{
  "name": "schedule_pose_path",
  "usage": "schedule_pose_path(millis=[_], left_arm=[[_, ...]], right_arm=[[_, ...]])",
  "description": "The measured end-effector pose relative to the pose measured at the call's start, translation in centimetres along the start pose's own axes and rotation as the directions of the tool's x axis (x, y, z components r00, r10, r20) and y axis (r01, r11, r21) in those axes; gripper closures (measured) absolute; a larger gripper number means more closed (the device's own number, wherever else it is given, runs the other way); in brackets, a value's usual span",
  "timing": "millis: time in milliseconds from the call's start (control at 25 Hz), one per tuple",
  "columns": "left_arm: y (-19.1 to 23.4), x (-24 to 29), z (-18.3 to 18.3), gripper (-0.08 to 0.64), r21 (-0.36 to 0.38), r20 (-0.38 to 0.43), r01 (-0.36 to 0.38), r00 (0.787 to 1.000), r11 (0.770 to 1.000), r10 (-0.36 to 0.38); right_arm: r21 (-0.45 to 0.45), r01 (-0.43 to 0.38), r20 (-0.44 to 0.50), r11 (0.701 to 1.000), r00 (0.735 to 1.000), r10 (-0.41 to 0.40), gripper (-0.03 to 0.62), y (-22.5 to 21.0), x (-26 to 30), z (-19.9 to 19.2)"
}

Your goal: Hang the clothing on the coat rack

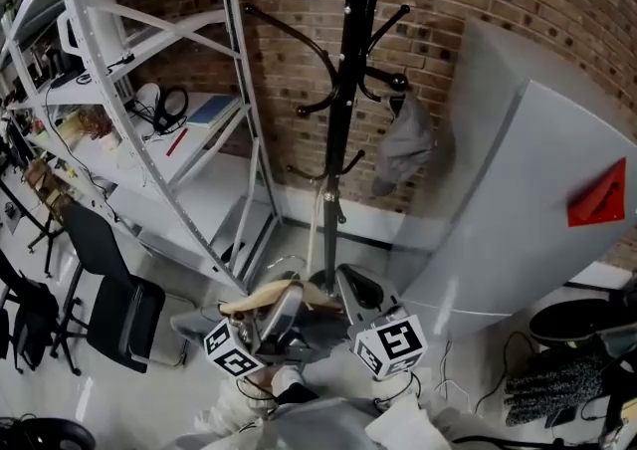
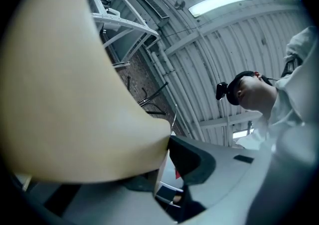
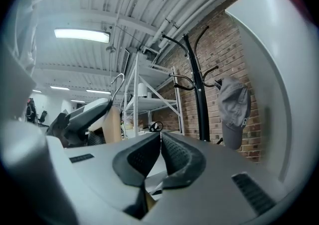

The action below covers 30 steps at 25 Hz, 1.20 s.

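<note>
While the left gripper (image 2: 167, 142) clamps its jaws on the wooden hanger (image 2: 75, 94), likely bound for the coat rack (image 1: 350, 90), the right gripper (image 3: 160, 144) idles, jaws together.

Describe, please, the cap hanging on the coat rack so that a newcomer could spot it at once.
Against the brick wall stands a black coat rack. On a hook at its right in the head view hangs a grey cap, the only fabric there; the other hooks are bare.
</note>
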<state>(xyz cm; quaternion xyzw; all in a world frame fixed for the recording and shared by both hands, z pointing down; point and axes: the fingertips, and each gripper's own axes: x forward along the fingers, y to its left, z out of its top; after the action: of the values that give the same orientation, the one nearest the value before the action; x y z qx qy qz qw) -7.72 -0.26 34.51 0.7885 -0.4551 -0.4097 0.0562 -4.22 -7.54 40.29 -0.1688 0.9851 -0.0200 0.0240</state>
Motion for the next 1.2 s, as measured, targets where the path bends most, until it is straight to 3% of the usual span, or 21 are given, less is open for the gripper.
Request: schedule_pose_path(millis=[520, 840, 1200], left_arm=[[7.9, -1.5, 6.1, 0.463, -0.105, -0.069, 0.092, 0.993, 0.990, -0.099], [9.5, -0.9, 6.0, 0.462, -0.163, -0.096, 0.136, 0.984, 0.977, -0.153], [10.7, 0.7, 4.4, 0.462, -0.217, -0.098, 0.138, 0.982, 0.966, -0.162]], right_arm=[[-0.012, 0.165, -0.020, 0.986, 0.986, -0.165, 0.566, 1.6, 9.2, -1.1], [-0.020, 0.251, -0.040, 0.968, 0.967, -0.252, 0.566, 0.5, 9.8, -1.9], [-0.017, 0.296, -0.041, 0.955, 0.954, -0.297, 0.567, -2.6, 9.4, -1.9]])
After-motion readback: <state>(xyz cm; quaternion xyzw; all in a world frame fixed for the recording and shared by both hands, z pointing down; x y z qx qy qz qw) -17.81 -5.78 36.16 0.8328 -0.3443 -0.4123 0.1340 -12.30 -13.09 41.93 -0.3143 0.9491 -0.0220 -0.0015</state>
